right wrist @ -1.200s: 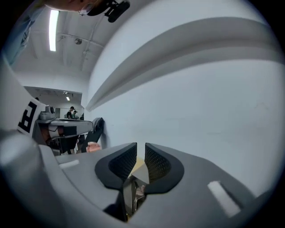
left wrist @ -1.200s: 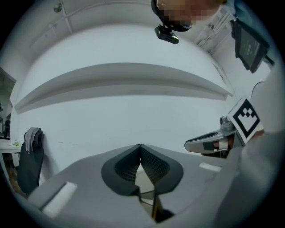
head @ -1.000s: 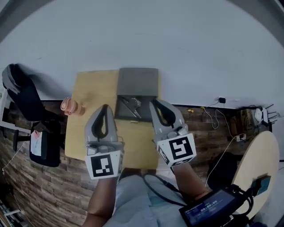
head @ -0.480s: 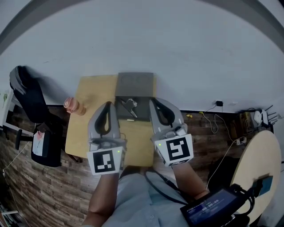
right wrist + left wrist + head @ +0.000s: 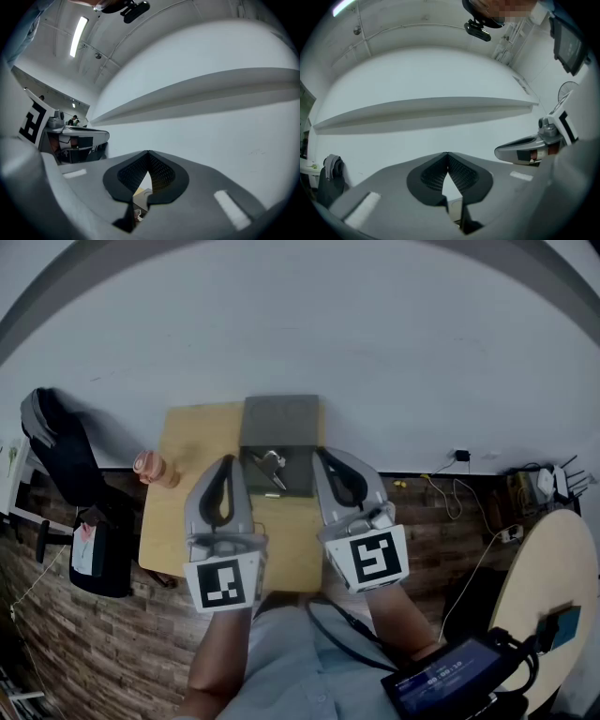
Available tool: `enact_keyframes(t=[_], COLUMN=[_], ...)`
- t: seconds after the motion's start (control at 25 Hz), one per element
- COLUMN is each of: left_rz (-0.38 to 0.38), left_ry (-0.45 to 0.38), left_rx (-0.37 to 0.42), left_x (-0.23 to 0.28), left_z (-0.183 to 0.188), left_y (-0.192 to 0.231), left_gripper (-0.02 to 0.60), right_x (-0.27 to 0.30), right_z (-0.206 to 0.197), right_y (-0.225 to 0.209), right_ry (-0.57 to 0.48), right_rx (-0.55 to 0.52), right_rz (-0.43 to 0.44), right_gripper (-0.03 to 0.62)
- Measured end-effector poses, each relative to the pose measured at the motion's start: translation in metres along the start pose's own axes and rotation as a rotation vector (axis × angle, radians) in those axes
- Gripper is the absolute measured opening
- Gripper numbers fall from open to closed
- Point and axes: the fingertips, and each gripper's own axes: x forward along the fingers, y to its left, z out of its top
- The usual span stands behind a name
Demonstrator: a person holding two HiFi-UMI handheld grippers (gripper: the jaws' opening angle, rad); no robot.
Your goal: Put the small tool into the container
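Nearest to me, over the near half of the pale wooden worktop, I hold both tools side by side, pointing towards the far edge. My left hand-held gripper is clenched on nothing: its ribbed black pads meet at the tips and only white wall shows beyond them. My right hand-held gripper is clenched the same way and is just as empty.

Between their tips and a little farther on sits the grey rectangular box container, against the far edge near the far right corner. Its flat grey lid is thrown open behind it. The small shiny metal tool lies inside the box, towards its left side, and I can make out nothing else in there. Whether any part of the tool rests on the rim I cannot tell.

I judge the placing itself done, so the step in hand is getting clear cleanly. To do that well I would keep both jaws clenched so no pad snags the rim, stay above the box wall, and keep my right tip, which is close to the box's right side, from nudging the box or knocking the lid.

At the left edge, towards the far corner, stands a small peach-coloured cup, well apart from all this; I cannot see what it holds.
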Motion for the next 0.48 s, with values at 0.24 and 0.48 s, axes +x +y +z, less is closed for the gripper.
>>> enact_keyframes(t=[0.24,0.48], left_rz=[-0.007,-0.011], left_ry=[-0.002,-0.006], left_rx=[0.008,0.012], left_x=[0.0003,0.0000], left_z=[0.0014,0.0030], left_y=[-0.0040,-0.0061], left_gripper=[0.009,0.009], right_x=[-0.0028,-0.0036], right_z=[-0.0005,-0.0017], right_y=[-0.0038,-0.0043], right_ry=[-0.007,-0.006], right_rx=[0.010,0.014], right_rz=[-0.013,-0.016], right_gripper=[0.000,0.000])
